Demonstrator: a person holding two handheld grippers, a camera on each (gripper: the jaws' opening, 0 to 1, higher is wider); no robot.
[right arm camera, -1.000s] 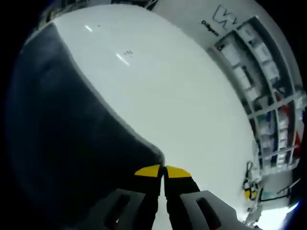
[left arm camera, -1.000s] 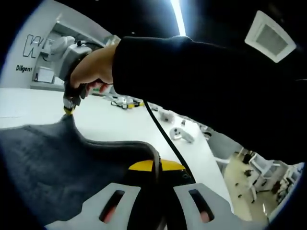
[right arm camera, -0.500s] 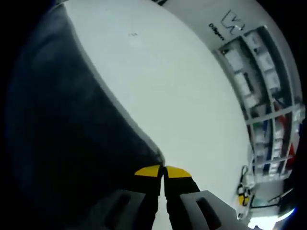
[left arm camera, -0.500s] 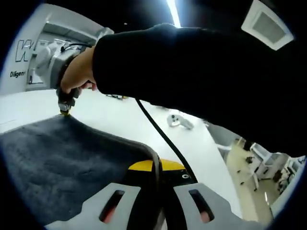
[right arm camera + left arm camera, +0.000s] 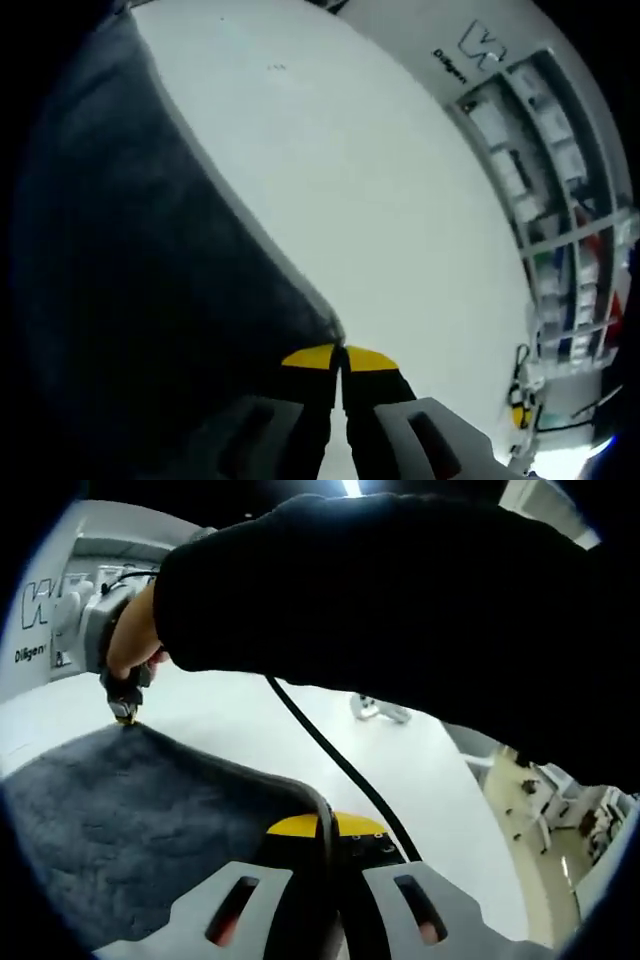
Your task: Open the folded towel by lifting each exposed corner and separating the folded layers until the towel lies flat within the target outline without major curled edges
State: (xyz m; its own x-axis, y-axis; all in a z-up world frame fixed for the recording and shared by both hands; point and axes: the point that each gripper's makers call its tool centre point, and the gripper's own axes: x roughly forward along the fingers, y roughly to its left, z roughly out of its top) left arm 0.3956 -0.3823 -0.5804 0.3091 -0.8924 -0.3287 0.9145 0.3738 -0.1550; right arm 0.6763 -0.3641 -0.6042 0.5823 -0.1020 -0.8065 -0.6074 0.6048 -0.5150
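Observation:
A dark grey towel (image 5: pixel 120 820) hangs stretched between both grippers above a white table (image 5: pixel 300 730). In the left gripper view my left gripper (image 5: pixel 325 825) is shut on one towel corner, the hem running up into its yellow-tipped jaws. Across the cloth, a hand holds the right gripper (image 5: pixel 125 712), which pinches the far corner. In the right gripper view the towel (image 5: pixel 130 280) fills the left side and my right gripper (image 5: pixel 340 358) is shut on its corner, yellow tips pressed together.
A person's black sleeve (image 5: pixel 400 610) spans the top of the left gripper view, with a black cable (image 5: pixel 330 760) hanging from it. A small white device (image 5: pixel 378 710) lies on the table. Shelves with boxes (image 5: pixel 540 200) line the wall beyond the white table (image 5: pixel 380 200).
The left gripper view has swung, so the sleeve looms larger and the far gripper sits lower on the left. The towel stays held at both corners, spread slightly flatter.

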